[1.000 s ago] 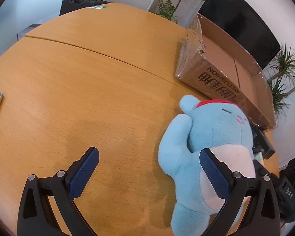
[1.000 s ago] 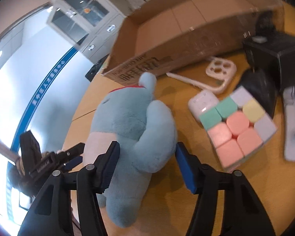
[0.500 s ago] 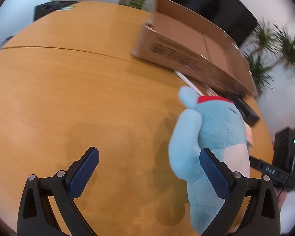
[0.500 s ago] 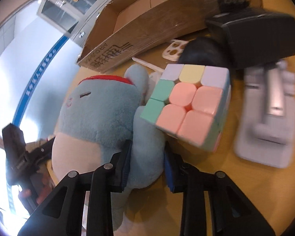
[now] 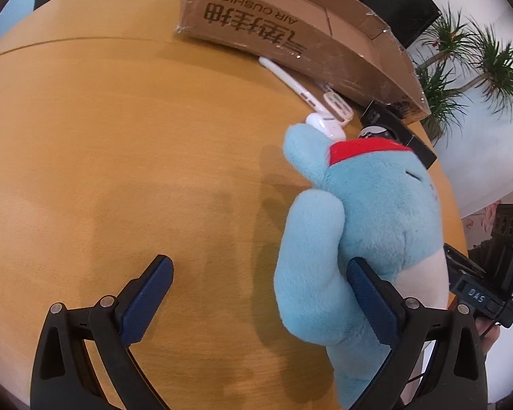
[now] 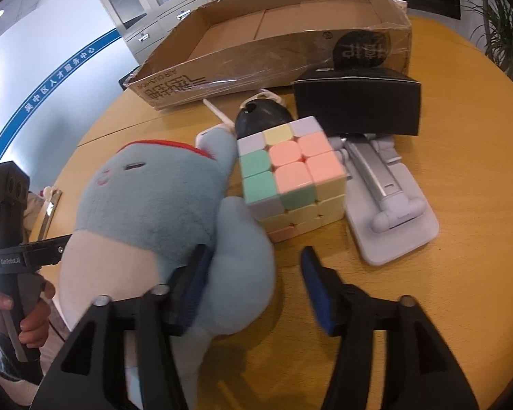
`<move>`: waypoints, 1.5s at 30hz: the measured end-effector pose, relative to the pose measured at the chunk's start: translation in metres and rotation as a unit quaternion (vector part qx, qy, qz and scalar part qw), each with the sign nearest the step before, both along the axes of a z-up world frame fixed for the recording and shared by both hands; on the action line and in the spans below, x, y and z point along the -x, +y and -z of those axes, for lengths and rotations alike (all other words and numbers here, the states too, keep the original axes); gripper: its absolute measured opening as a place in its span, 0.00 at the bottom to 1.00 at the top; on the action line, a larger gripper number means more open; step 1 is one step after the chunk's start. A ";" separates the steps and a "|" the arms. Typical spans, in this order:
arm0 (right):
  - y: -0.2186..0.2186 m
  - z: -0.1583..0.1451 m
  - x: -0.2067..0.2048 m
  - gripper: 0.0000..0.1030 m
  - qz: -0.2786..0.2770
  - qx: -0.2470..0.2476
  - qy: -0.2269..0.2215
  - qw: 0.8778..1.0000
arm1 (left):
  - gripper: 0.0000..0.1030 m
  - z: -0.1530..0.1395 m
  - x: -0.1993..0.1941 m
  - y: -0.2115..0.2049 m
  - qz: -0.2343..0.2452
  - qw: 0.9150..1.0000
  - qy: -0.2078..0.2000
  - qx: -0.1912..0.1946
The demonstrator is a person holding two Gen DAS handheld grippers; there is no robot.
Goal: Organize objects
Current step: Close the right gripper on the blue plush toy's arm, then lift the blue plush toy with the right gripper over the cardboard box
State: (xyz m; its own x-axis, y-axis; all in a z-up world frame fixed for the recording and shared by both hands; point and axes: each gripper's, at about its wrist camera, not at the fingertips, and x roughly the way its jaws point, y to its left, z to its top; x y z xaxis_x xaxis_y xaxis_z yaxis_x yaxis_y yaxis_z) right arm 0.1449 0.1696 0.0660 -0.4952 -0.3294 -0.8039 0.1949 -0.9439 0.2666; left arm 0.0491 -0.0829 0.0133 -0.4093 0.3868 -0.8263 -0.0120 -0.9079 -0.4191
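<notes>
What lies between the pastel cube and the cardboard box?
In the right wrist view, a black rounded object and white phone case lie between cube and box.

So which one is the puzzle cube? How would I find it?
Find the long open cardboard box at the back of the round wooden table. In front of it, the puzzle cube sits between the blue plush toy and a grey stand. It alone is chequered in pastel pink, green, yellow and lilac squares.
</notes>
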 end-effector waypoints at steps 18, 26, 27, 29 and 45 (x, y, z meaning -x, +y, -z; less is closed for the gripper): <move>-0.014 0.011 0.035 0.35 -0.044 0.066 0.007 0.997 | 0.42 -0.015 -0.015 0.022 0.044 0.999 0.020 0.020; 0.018 0.032 0.042 0.35 -0.047 0.089 0.006 0.995 | 0.43 -0.003 -0.012 0.016 0.027 1.000 0.001 0.004; 0.021 0.034 0.042 0.35 -0.047 0.089 0.006 0.995 | 0.34 -0.005 -0.012 0.019 0.031 1.000 0.003 0.001; 0.029 0.037 0.047 0.35 -0.047 0.087 0.005 0.995 | 0.33 -0.009 -0.014 0.026 0.037 0.999 0.015 0.016; 0.062 0.039 0.063 0.33 -0.061 0.082 0.001 0.995 | 0.30 -0.020 -0.026 0.034 0.056 0.997 0.037 0.040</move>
